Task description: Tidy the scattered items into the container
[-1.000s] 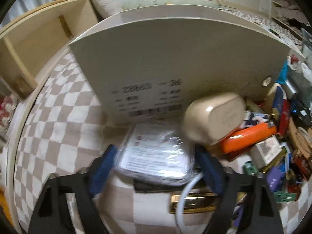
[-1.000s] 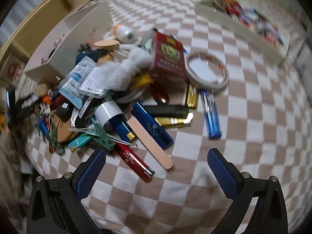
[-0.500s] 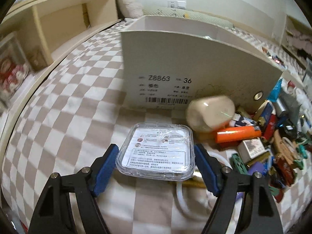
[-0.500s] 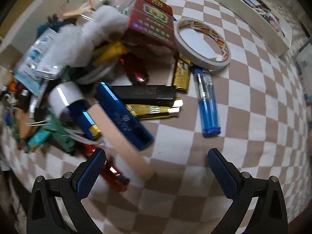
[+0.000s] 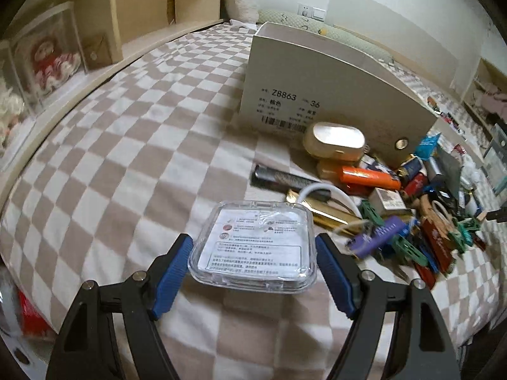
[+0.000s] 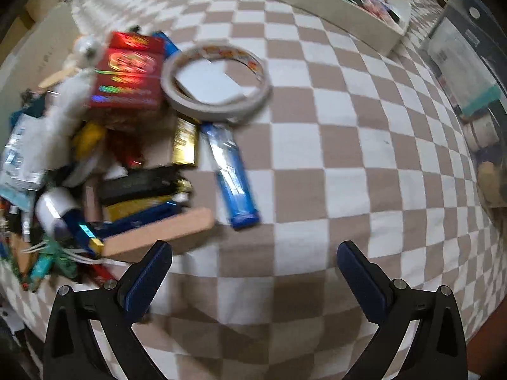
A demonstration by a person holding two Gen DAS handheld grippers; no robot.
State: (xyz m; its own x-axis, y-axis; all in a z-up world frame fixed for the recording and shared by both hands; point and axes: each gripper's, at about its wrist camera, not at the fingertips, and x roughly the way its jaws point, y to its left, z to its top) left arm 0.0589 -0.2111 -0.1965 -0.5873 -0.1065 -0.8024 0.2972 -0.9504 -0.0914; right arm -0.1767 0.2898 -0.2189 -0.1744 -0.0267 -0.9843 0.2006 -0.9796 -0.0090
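My left gripper (image 5: 253, 250) is shut on a clear square plastic case (image 5: 255, 248) with a printed label, held above the checkered bedcover. The beige shoebox (image 5: 332, 95), open at the top, stands beyond it. A pile of lighters, clips and small boxes (image 5: 412, 196) lies to the right of the case. My right gripper (image 6: 253, 253) is open and empty, low over the cover. A blue lighter (image 6: 233, 174), a tape roll (image 6: 218, 79), a red box (image 6: 126, 72) and a wooden stick (image 6: 158, 234) lie ahead and to its left.
A beige glasses case (image 5: 334, 141) and an orange lighter (image 5: 369, 175) lie by the shoebox. A wooden shelf (image 5: 126, 25) runs along the left. A shallow white tray (image 6: 317, 3) with items and a clear bin (image 6: 469, 63) sit far right.
My left gripper has lifted the clear case and drawn back from the shoebox. My right gripper has moved down toward the blue lighter and tape roll.
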